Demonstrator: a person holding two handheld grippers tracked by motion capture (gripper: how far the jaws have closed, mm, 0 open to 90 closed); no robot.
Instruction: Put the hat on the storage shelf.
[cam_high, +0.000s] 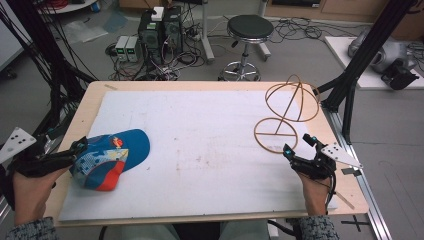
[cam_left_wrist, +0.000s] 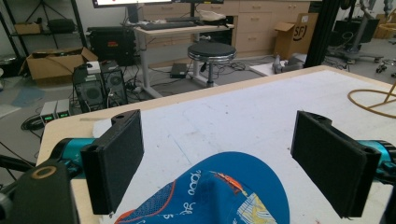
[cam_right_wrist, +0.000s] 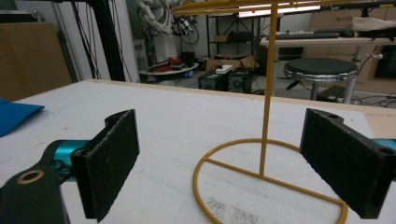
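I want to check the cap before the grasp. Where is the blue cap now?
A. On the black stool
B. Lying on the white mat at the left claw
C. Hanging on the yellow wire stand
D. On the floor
B: the blue cap lies flat on the white mat, just in front of the open left claw, far from the yellow wire stand.

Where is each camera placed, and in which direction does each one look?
High view: above the person's side, facing forward and down on the table; both forearms, left gripper and right gripper show.
Left gripper view: rides the left gripper, looking along its open jaws over the cap.
Right gripper view: rides the right gripper, facing the wire stand.
Shared: cap and wire stand also appear from above.
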